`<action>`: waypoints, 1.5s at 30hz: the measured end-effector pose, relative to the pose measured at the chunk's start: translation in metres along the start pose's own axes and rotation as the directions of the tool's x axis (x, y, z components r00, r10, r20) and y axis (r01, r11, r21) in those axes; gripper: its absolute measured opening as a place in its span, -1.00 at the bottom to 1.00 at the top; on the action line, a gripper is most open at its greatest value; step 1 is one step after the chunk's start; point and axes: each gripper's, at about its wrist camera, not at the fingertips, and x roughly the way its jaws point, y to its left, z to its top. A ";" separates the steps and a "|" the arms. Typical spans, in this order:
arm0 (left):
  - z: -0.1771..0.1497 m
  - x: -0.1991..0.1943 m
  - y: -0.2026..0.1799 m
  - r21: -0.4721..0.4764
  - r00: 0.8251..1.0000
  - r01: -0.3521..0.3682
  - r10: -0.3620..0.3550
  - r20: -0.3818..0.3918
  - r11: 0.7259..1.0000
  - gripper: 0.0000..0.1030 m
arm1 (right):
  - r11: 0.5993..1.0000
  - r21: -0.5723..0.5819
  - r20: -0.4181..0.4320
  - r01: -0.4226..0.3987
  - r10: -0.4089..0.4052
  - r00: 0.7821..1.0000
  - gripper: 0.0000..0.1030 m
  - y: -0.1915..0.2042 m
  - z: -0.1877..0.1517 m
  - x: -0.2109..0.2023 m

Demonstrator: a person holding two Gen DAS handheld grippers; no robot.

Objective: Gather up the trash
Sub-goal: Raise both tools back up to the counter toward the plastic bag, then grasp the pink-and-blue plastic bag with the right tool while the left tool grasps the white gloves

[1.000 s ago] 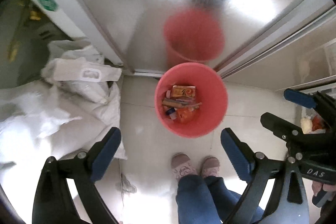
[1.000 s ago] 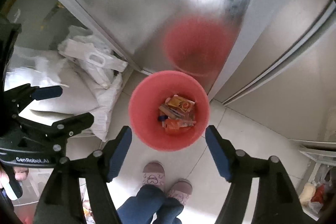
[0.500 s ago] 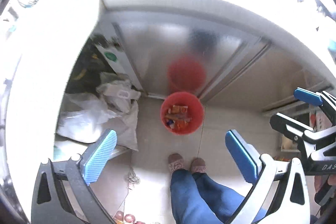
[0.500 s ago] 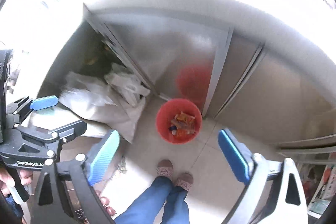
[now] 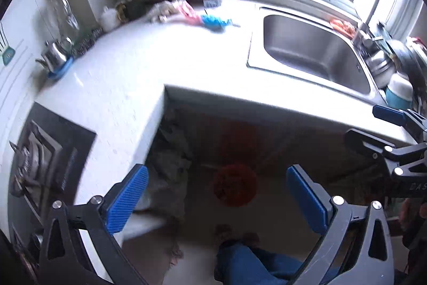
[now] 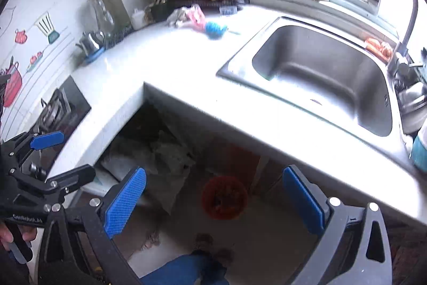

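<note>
White countertop [image 5: 128, 66], steel sink [image 5: 315, 55], red bin [image 5: 234, 184] on floor, both tools wide open, empty

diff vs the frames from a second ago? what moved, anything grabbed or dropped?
Both grippers have risen well away from the red bin: it filled mid-frame before and now sits small on the floor, with the countertop and sink in view. Left gripper and right gripper jaws have just been opening, nothing between them; nothing grabbed or dropped. Bin, its trash, and the white bags beside it stayed put.
</note>
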 end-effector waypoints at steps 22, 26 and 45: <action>0.232 0.130 0.126 0.082 0.993 0.103 -0.097 -0.070 0.991 0.99 | 1.000 -0.004 -0.037 0.016 -0.016 0.999 0.99 0.019 0.201 0.106; 0.265 0.164 0.150 0.100 0.990 0.107 -0.097 -0.103 0.989 0.99 | 0.999 -0.009 -0.078 0.031 -0.031 0.996 0.99 0.022 0.235 0.140; 0.313 0.279 0.213 0.045 0.963 0.150 -0.136 -0.231 0.988 0.99 | 0.997 -0.075 -0.276 0.013 -0.033 0.961 0.55 0.016 0.333 0.289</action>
